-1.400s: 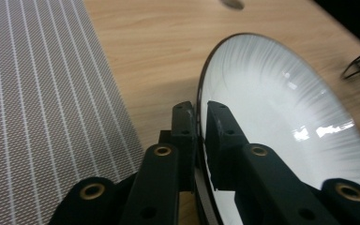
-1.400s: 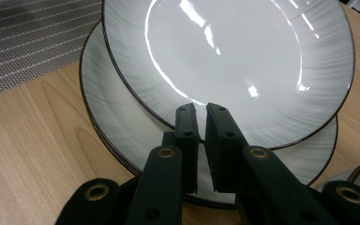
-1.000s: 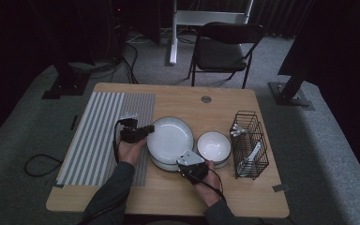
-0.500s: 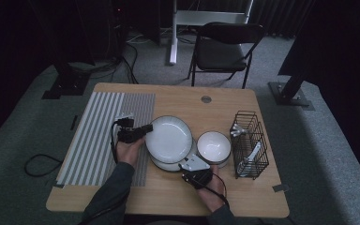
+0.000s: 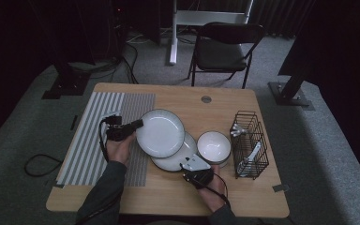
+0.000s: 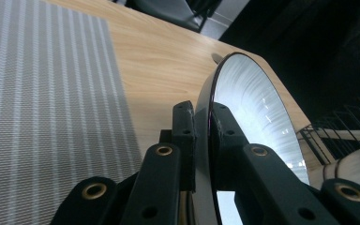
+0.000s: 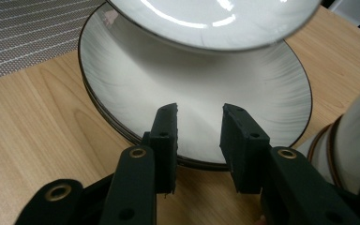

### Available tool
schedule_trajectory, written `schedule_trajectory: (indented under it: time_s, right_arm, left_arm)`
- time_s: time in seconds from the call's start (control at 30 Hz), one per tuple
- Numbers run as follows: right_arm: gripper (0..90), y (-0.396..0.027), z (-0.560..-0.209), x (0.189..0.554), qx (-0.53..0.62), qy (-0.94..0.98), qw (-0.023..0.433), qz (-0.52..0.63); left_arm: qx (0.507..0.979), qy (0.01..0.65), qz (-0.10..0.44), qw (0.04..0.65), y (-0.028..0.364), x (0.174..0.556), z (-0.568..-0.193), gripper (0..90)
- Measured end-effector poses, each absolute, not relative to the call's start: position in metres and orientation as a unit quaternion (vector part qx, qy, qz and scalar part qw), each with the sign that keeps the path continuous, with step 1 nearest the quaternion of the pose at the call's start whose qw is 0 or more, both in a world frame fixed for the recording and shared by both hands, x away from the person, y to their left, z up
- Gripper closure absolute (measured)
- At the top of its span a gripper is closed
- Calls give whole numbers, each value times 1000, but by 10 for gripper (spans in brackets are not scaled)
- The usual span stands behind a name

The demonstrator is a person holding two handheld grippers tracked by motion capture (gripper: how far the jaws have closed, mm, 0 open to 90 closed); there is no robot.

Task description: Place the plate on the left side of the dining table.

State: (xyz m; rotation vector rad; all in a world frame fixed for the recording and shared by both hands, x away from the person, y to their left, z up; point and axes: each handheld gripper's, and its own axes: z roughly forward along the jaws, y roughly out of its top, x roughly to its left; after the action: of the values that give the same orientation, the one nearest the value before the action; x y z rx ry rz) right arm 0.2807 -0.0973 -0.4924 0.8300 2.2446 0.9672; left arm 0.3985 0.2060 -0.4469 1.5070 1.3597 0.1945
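My left gripper [image 5: 138, 124] [image 6: 201, 112] is shut on the rim of a white, dark-edged plate [image 5: 160, 132] [image 6: 255, 105]. It holds that plate tilted above a stack of like plates [image 5: 176, 159] [image 7: 136, 75]. The lifted plate [image 7: 206, 18] hangs over the far part of the stack in the right gripper view. My right gripper [image 5: 190, 162] [image 7: 199, 115] sits at the stack's near rim. Its jaws stand apart and have widened within the last second, with nothing pinched between them.
A white bowl [image 5: 214, 146] [image 7: 356, 140] stands just right of the stack. A black wire basket [image 5: 251, 140] with utensils is farther right. A striped grey placemat [image 5: 93, 136] [image 6: 42, 93] covers the wooden table's [image 5: 183, 98] left side. A chair [image 5: 225, 51] stands behind the table.
The left gripper has raised the top plate off the stack and carried it slightly left. The right gripper has stayed at the stack's near rim.
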Motion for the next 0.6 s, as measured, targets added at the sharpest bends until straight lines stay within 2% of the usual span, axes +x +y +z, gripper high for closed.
schedule_trajectory:
  time_s: [0.6]
  right_arm:
    - [682, -88, -491, 283, 296, 847, 301, 322]
  left_arm:
    - [590, 609, 108, 518, 265, 390, -446, 835]
